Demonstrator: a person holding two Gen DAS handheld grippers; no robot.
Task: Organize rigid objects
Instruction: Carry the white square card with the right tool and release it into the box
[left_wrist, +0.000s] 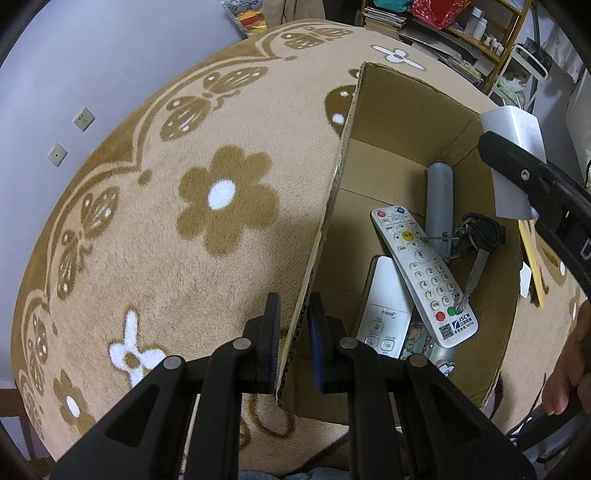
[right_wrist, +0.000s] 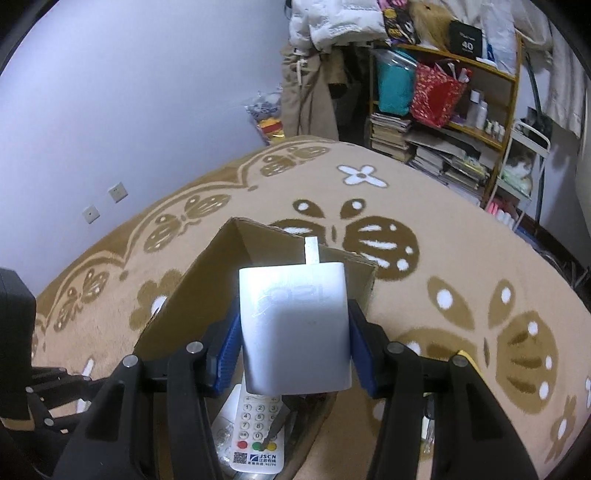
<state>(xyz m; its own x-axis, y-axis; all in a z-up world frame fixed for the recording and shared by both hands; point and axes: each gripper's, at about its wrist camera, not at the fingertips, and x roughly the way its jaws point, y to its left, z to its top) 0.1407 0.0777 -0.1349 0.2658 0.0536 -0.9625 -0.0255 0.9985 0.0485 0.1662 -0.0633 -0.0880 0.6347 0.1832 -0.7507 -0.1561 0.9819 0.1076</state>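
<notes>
1. The left gripper (left_wrist: 293, 343) is pinching the near side wall of the open brown cardboard box (left_wrist: 399, 110), one finger on either side of it.
2. The right gripper (right_wrist: 293, 345) is clamping a white rectangular plug-in charger (right_wrist: 295, 332) above the box.
3. A white button remote control (left_wrist: 424, 273), a grey cylinder (left_wrist: 439, 199) and a bunch of keys (left_wrist: 480, 232) are lying inside the box, which is sitting on a beige flower-patterned carpet (left_wrist: 184, 221).
</notes>
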